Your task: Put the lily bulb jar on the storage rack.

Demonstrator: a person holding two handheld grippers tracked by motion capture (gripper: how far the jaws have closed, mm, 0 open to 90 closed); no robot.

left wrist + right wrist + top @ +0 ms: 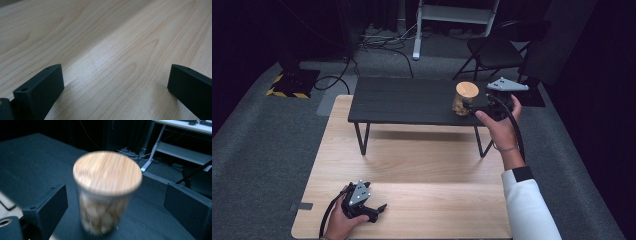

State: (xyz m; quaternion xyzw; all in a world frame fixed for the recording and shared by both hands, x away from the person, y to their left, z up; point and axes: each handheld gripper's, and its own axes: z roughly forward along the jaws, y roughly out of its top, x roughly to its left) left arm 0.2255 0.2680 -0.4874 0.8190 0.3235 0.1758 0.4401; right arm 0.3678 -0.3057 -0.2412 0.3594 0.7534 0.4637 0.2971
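While your two hands sit far apart, each is placed for its own reason:

Right gripper (pixel 476 106): you hold it level at the jar (pixel 466 98), jaws spread wide to either side of the glass with gaps showing, gripping nothing; it looks lined up for a side grasp.

Jar: it stands upright on the black low table (pixel 402 100), near its right end, wooden lid (pixel 107 172) on, pale pieces inside.

Left gripper (pixel 373 209): you rest it low over the wooden table (pixel 422 170), jaws wide and empty, seemingly parked out of the way.

Surface: light wood grain, bare around your left hand (pixel 341 225).

Room: dark, grey carpet, cables, a folding chair (pixel 497 50) behind.
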